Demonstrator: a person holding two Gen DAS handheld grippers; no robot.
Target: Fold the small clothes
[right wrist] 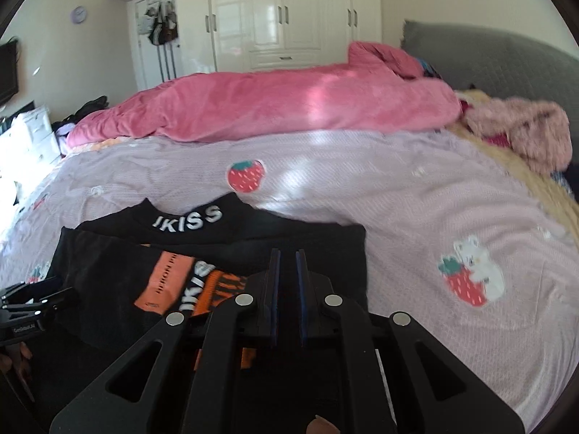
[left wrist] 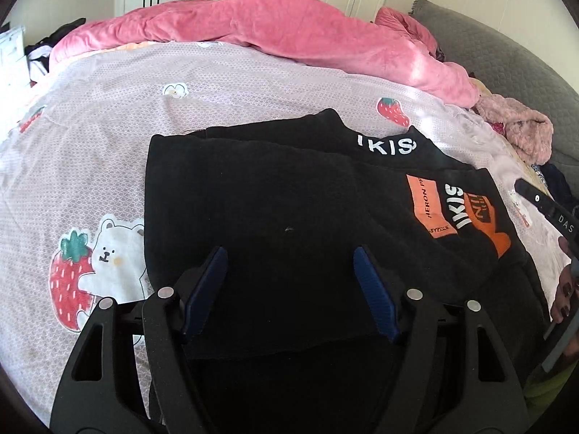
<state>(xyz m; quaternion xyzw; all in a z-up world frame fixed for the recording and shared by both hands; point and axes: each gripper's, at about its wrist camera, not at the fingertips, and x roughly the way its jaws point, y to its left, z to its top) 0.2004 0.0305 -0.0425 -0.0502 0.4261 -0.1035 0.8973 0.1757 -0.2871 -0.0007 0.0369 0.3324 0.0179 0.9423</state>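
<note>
The black top (left wrist: 275, 209) lies flat on the bed (left wrist: 108, 137), collar toward its far edge. The left tool (left wrist: 289, 282) hangs released over its near hem; the right tool (right wrist: 287, 289) is clenched empty.

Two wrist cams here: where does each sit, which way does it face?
Left wrist: above open left tongs, facing down at black top; a hand at right edge.
Right wrist: above shut right tongs, at top's right side, facing wardrobe.
Shared: black top, bedsheet, pink blanket.
</note>
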